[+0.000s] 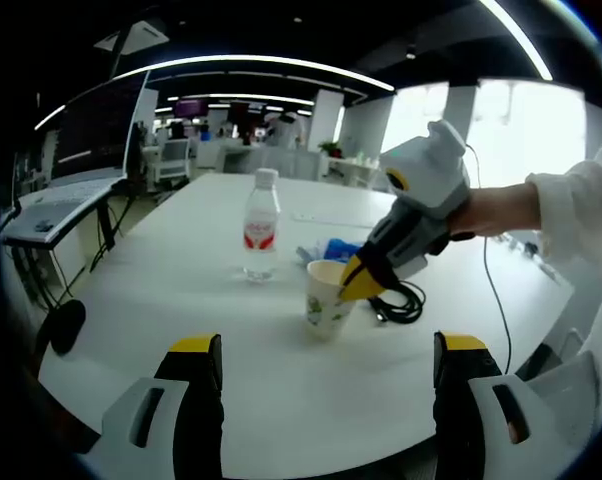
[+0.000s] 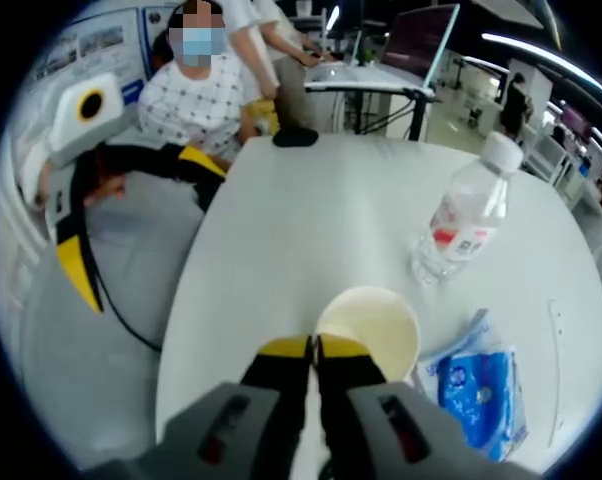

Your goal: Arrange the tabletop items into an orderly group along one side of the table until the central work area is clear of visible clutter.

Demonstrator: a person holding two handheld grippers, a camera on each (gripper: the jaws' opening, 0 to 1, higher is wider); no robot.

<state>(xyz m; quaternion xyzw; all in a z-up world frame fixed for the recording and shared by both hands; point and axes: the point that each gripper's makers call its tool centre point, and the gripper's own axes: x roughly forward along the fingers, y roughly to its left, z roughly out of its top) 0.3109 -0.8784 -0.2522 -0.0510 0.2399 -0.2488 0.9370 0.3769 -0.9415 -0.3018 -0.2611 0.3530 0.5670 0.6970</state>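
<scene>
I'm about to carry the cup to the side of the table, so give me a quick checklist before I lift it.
1. Right gripper shut on the paper cup rim: ok.
2. Cup upright: ok.
3. Cup empty, as seen in the right gripper view: ok.
4. Water bottle standing apart from the cup: ok.
5. Black cable clear of the cup: cannot tell, it lies close behind.
6. Left gripper open and holding nothing: ok.
</scene>
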